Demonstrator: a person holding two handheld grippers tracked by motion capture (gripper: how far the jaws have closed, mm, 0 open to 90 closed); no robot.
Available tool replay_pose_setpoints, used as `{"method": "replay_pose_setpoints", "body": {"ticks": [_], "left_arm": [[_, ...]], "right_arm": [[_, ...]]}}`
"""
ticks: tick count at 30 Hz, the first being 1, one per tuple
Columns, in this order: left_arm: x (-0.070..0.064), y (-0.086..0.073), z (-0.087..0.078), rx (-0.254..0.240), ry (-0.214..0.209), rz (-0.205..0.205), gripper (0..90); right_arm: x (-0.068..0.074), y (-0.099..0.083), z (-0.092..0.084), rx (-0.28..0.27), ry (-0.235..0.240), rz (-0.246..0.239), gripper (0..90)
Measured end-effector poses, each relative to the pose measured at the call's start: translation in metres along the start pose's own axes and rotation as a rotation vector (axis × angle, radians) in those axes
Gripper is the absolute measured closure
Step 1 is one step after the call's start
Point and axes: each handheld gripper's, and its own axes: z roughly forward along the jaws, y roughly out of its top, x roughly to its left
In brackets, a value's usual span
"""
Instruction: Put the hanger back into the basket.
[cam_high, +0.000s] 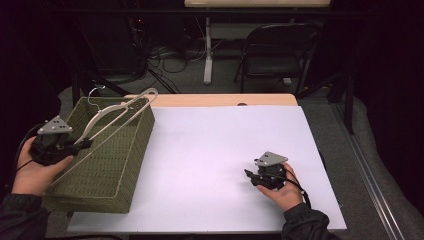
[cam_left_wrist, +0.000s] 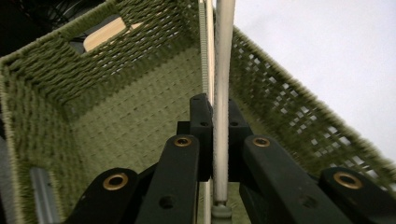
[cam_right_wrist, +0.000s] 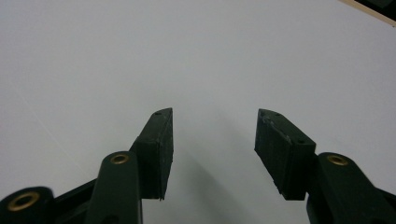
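A pale clothes hanger (cam_high: 117, 112) is held tilted over the green woven basket (cam_high: 117, 165) at the table's left. My left gripper (cam_high: 85, 143) is shut on one end of it, above the basket's near half. In the left gripper view the hanger's white bar (cam_left_wrist: 222, 70) runs up between the closed jaws, with the basket's floor (cam_left_wrist: 135, 121) below. The hanger's hook end reaches past the basket's far rim. My right gripper (cam_high: 250, 175) rests low on the white table sheet (cam_high: 210, 150) at the right, jaws apart and nothing between them (cam_right_wrist: 214, 140).
The basket takes up the table's left side and overhangs the sheet's edge. A strip of bare wooden tabletop (cam_high: 210, 100) shows at the far edge. Beyond the table stand a folding chair (cam_high: 280, 50), a table leg (cam_high: 208, 50) and floor cables.
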Motion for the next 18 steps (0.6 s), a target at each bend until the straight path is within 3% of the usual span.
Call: {"method": "replay_pose_setpoints", "body": {"ticks": [7, 18], "left_arm": [[0.019, -0.009, 0.001, 0.012, 0.006, -0.004, 87.5], [0.035, -0.029, 0.004, 0.016, -0.012, -0.031, 87.5]], "right_arm": [[0.001, 0.0, 0.001, -0.004, 0.0, -0.002, 46.7], [0.001, 0.0, 0.001, -0.003, -0.001, -0.002, 46.7]]}}
